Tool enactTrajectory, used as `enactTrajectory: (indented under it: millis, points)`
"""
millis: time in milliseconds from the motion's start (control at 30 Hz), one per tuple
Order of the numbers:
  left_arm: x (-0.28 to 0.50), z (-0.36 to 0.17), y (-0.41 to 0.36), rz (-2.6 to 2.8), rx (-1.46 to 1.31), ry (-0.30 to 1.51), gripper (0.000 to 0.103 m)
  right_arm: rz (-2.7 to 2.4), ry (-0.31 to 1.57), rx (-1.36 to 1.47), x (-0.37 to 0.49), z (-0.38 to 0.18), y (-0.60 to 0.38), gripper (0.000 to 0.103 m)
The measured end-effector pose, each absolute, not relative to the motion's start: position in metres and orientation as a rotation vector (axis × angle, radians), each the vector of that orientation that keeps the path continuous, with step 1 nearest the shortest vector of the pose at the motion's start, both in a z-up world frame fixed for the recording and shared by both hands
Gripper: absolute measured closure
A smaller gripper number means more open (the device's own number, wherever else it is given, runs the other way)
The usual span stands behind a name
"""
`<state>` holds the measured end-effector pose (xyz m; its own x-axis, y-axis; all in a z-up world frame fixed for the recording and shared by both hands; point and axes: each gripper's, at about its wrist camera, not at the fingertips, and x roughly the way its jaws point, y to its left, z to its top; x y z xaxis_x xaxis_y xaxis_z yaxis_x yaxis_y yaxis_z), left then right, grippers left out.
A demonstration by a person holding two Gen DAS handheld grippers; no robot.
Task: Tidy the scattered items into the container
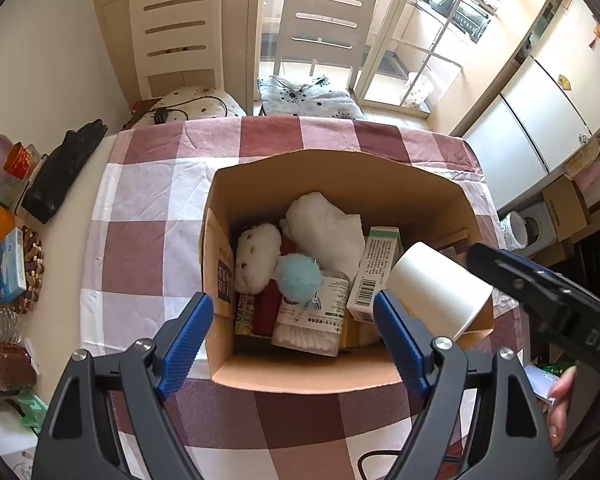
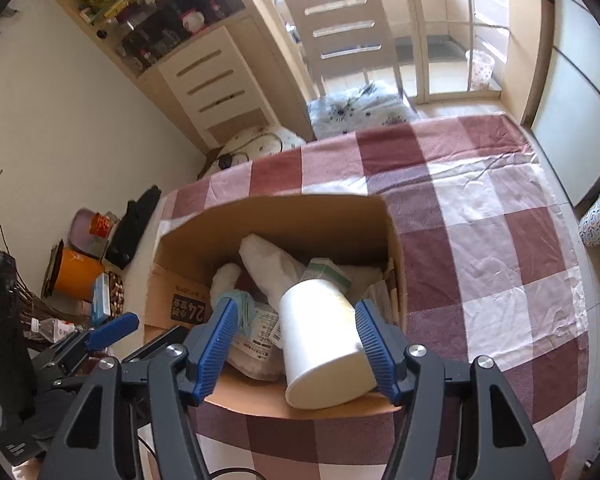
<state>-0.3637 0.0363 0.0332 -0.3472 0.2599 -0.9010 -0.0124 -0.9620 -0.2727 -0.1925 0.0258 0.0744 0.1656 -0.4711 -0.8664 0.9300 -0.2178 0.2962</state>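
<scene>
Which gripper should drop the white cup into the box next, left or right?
Right. The right gripper has the white cup between its fingers, over the cardboard box. The left gripper is open and empty above the box.

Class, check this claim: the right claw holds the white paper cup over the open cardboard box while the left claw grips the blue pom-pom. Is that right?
One detail is wrong. The left claw is open and empty; the blue pom-pom lies inside the cardboard box, as the left wrist view shows. The right claw does hold the white paper cup over the box.
</scene>
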Motion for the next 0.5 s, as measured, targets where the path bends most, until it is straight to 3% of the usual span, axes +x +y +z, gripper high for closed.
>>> enactTrajectory:
  millis: [500]
  points:
    - [-0.339, 0.042, 0.052, 2.486, -1.716, -0.278, 0.019, -1.515, 0.685, 1.097, -0.185, 0.072, 0.068, 0.04]
